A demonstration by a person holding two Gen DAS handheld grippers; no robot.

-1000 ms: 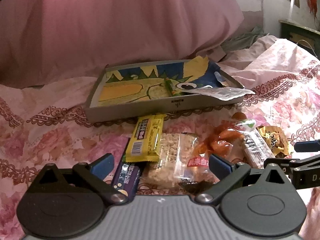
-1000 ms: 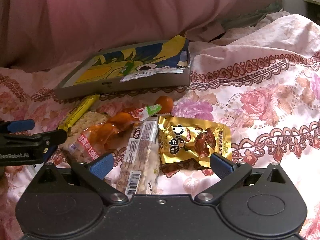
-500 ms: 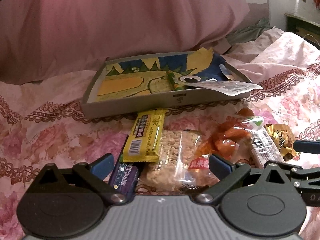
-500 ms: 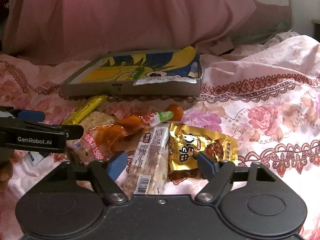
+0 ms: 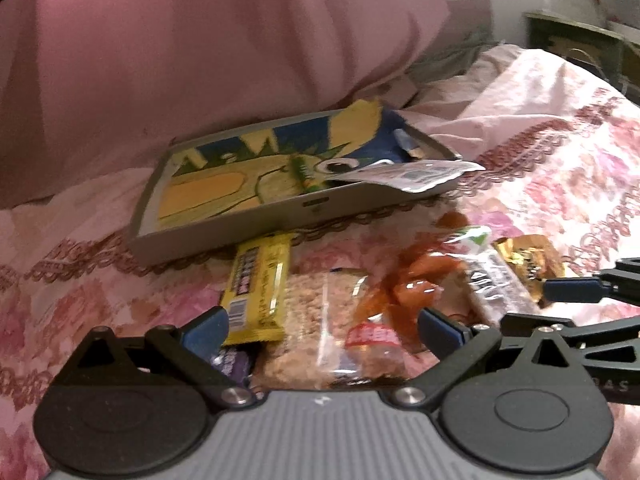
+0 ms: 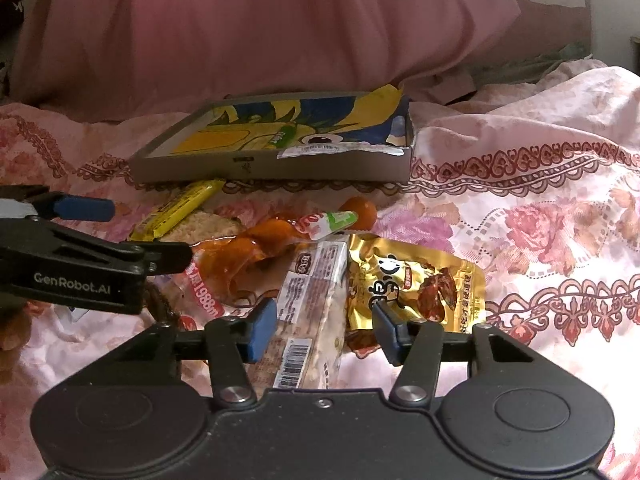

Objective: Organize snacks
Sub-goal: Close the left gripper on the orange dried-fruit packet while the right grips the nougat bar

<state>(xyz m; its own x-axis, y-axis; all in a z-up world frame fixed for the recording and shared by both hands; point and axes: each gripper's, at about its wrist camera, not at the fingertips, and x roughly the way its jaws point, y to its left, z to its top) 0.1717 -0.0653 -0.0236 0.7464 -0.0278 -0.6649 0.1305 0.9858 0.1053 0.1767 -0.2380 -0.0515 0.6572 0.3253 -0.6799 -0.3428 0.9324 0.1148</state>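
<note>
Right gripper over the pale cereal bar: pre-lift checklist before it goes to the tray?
1. Bar between the jaws: ok. The right gripper straddles the pale cereal bar, and its jaws are closing.
2. Pads pressing on the wrapper: not ok yet, a gap shows on both sides.
3. Neighbours clear of the grip: not ok. The gold packet lies right beside the near pad and could get pinched.
4. Left gripper out of the way: ok, open over the rice cracker pack, to the side.
5. Room in the tray: ok, only a green stick and a white packet lie in it.
</note>
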